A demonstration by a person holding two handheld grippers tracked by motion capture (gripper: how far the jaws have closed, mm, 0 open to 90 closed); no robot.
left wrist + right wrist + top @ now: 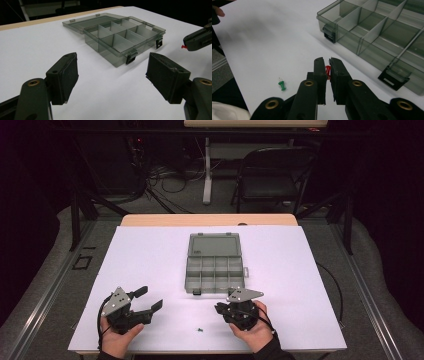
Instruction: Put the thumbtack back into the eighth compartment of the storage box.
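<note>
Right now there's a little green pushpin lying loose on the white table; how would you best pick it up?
Take the green pushpin by its plastic head, coming straight down from above with the jaws on either side of it. It lies flat on the white table, its thin needle probably too fine to pinch, while the head looks wide enough to hold.
</note>
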